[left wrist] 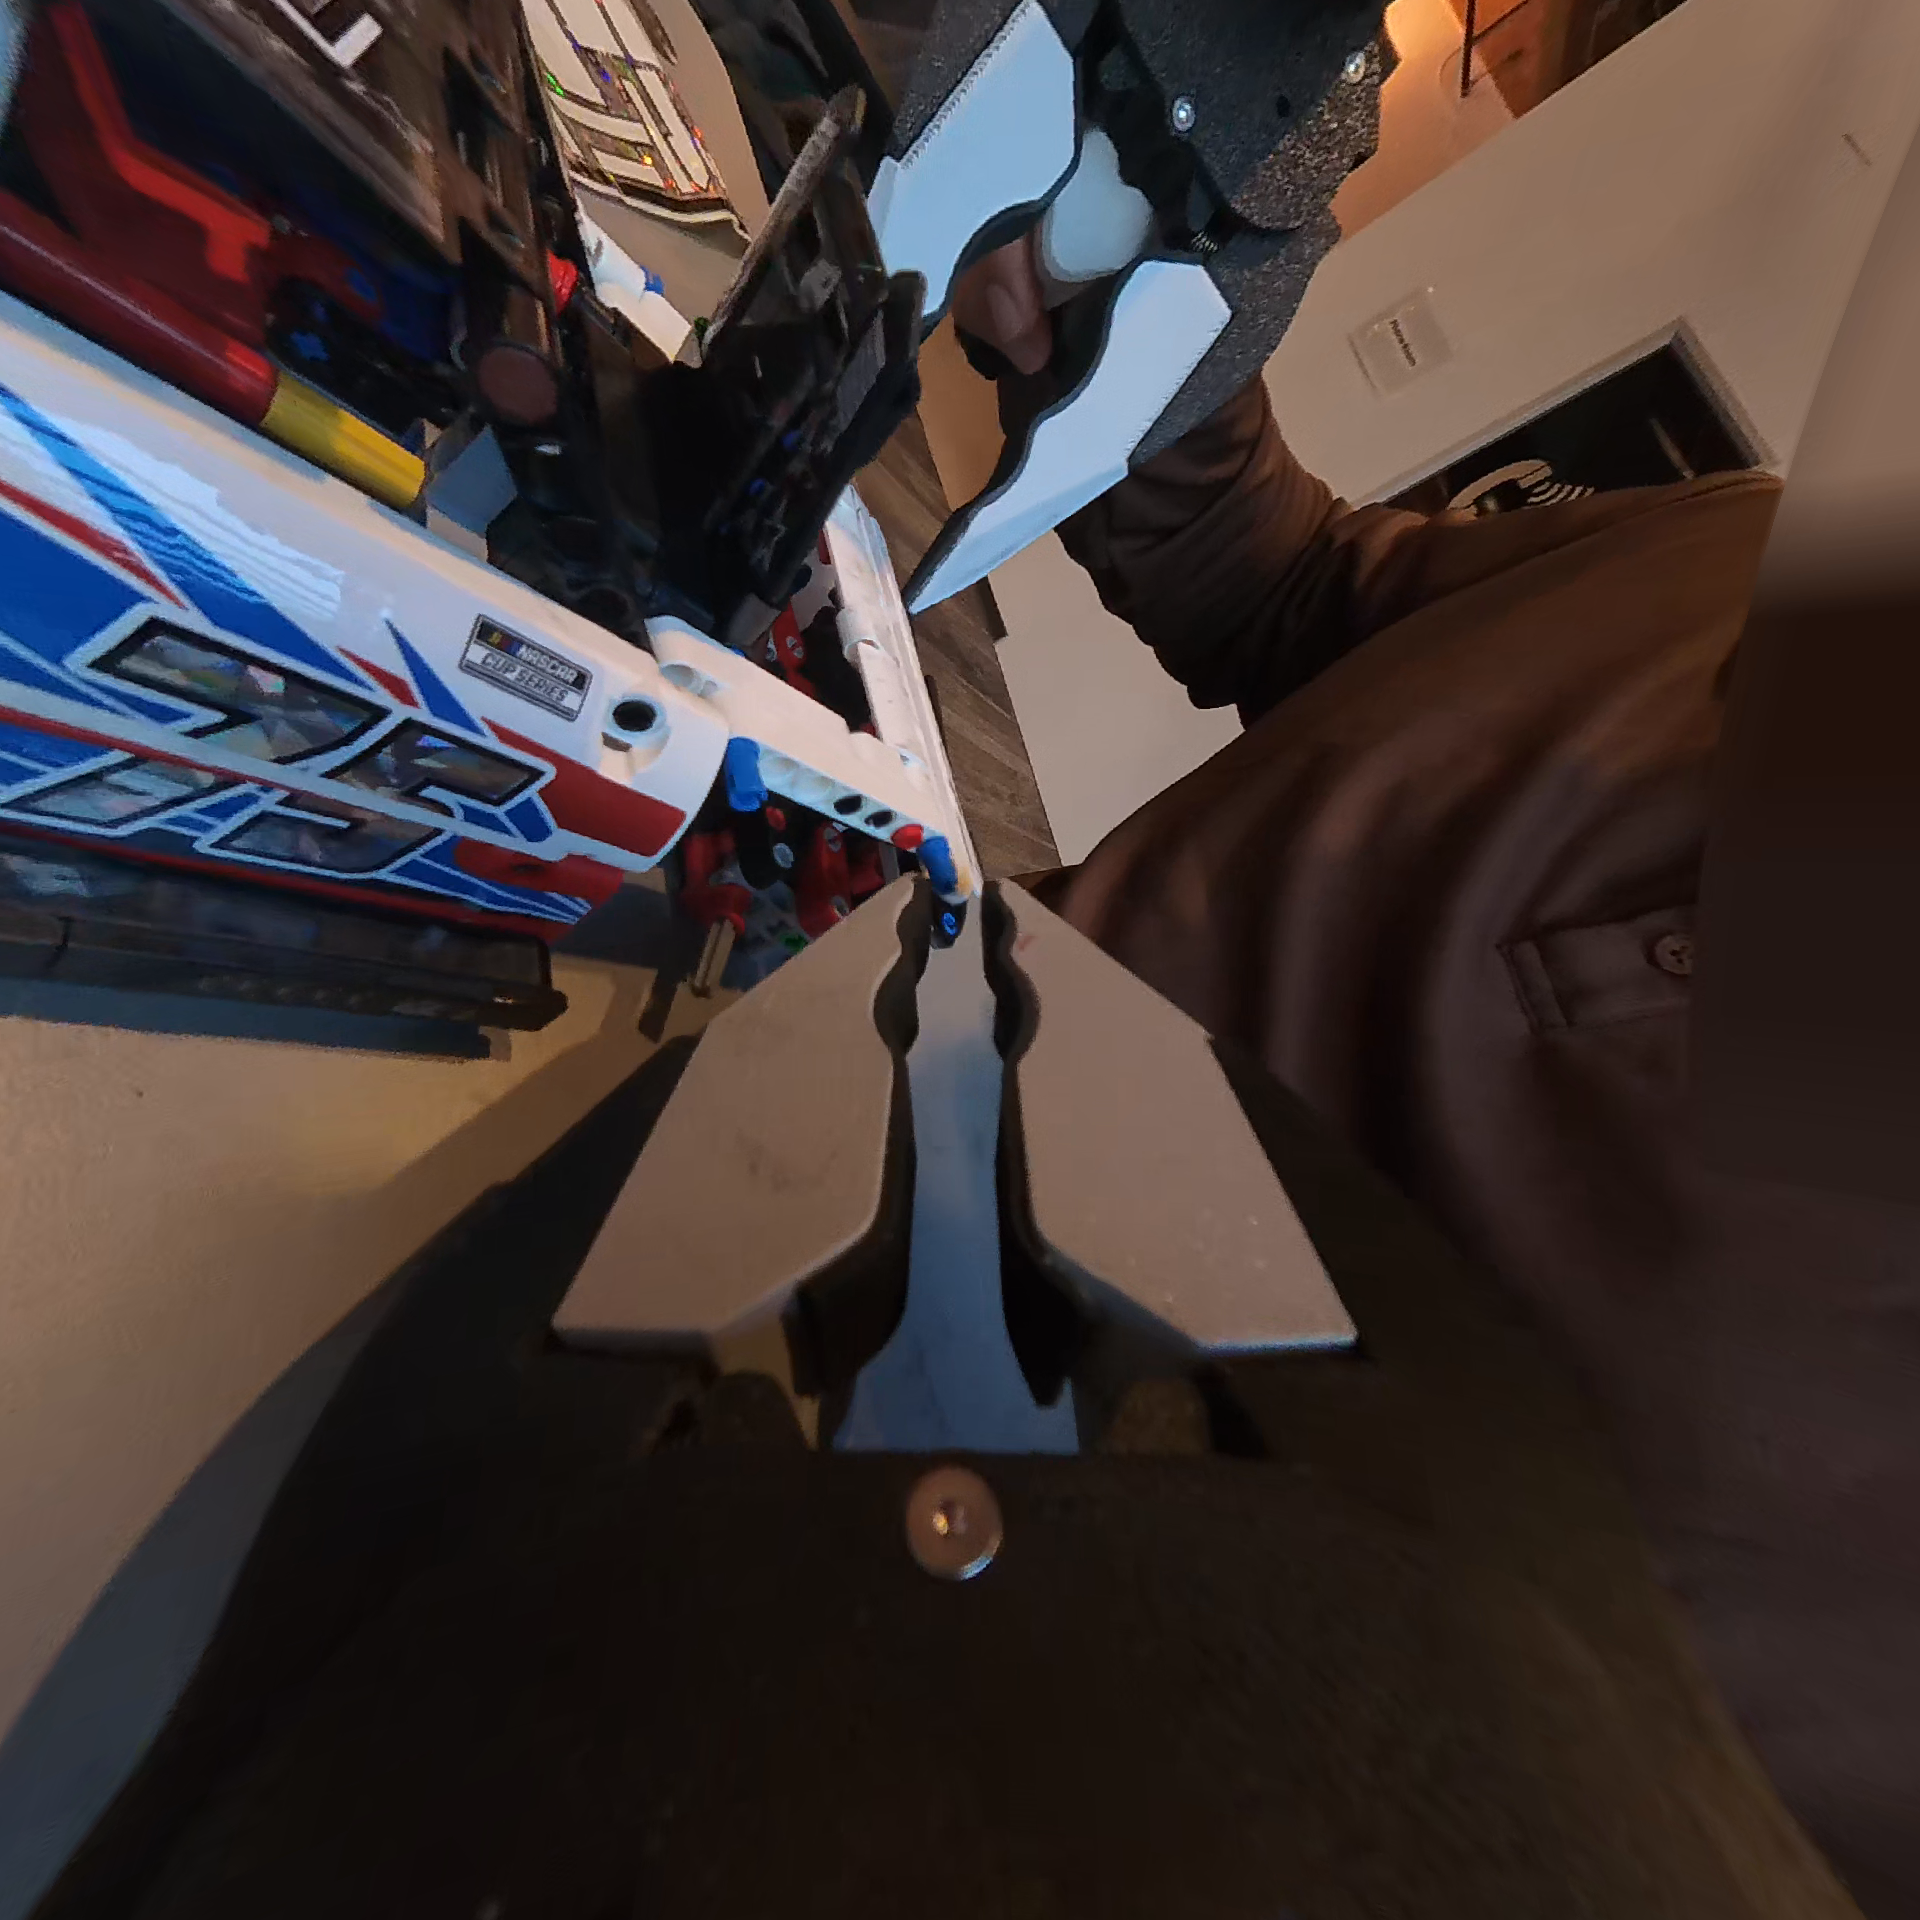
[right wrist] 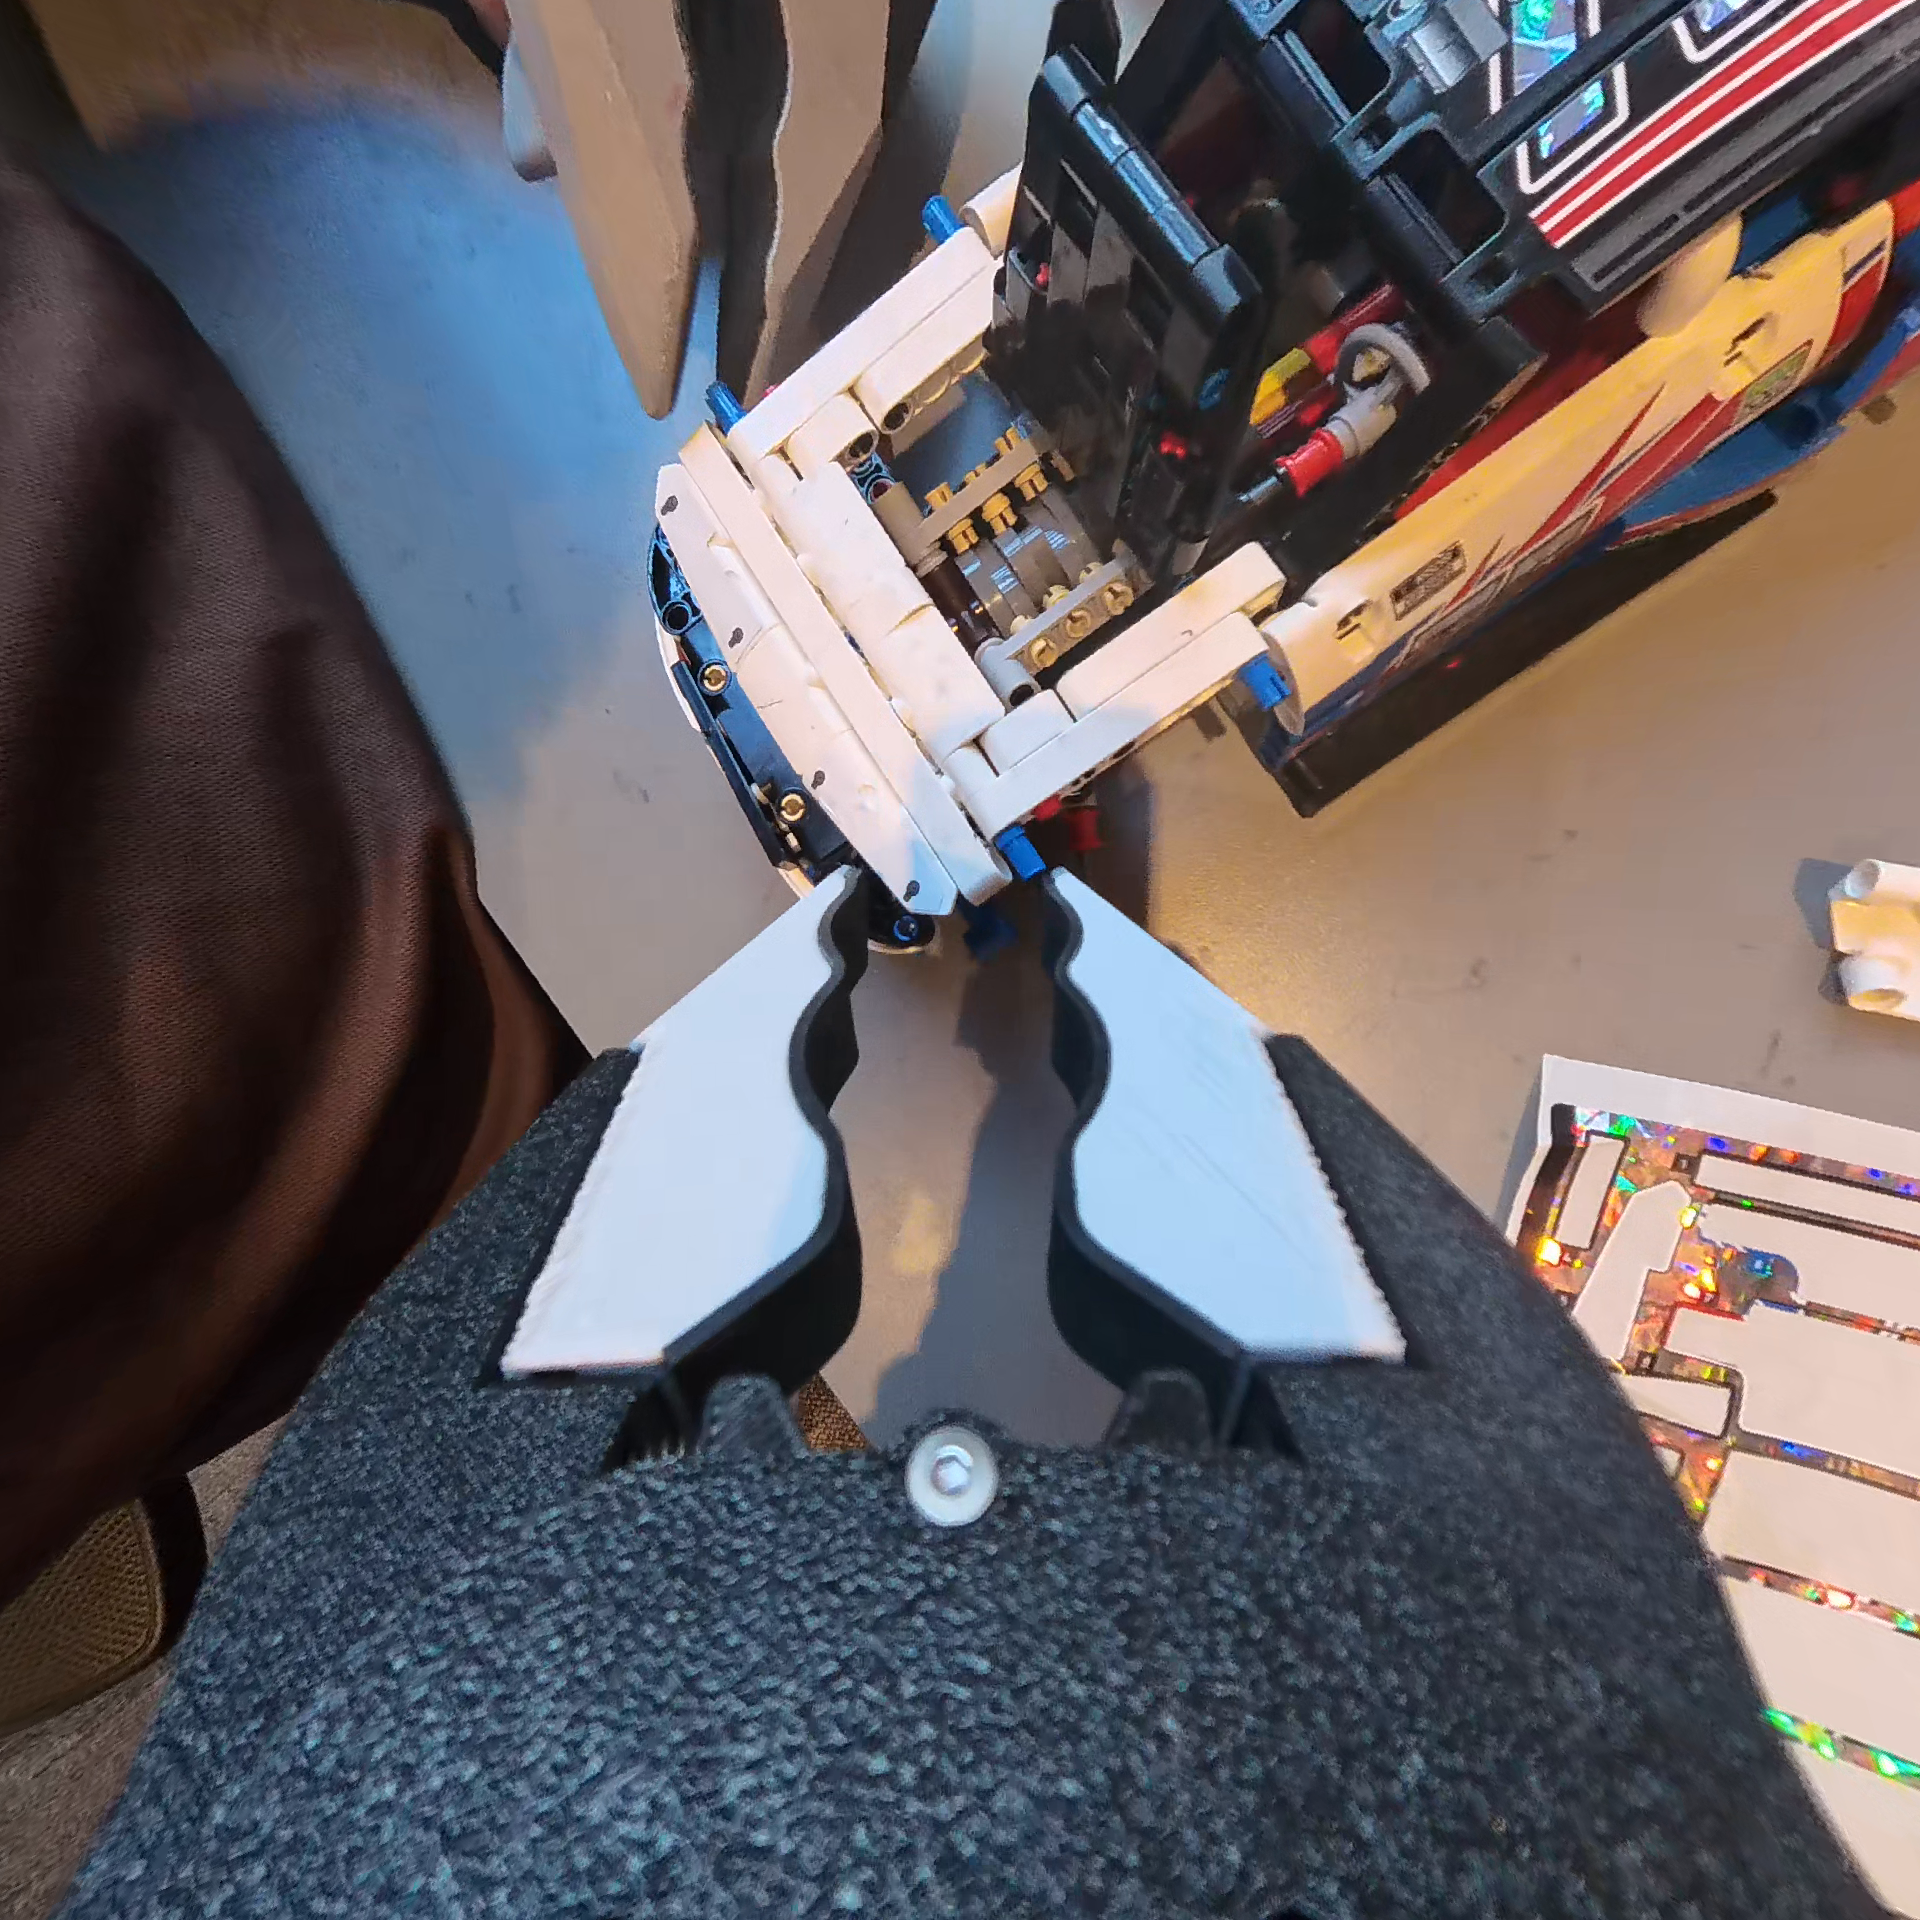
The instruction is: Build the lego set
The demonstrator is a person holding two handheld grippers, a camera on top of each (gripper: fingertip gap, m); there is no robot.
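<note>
— Where are the tools?

— Both point at the white front frame of the lego car, which sits on the pale counter. The right tool is spread around a blue pin. The left tool is nearly pressed together; whether it pinches anything, I cannot tell.

— Textures?

— Smooth white fingers, grainy black body, glittery sticker sheet.

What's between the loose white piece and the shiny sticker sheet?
Nothing. In the right wrist view, only bare table lies between the loose white piece and the sticker sheet.
</note>
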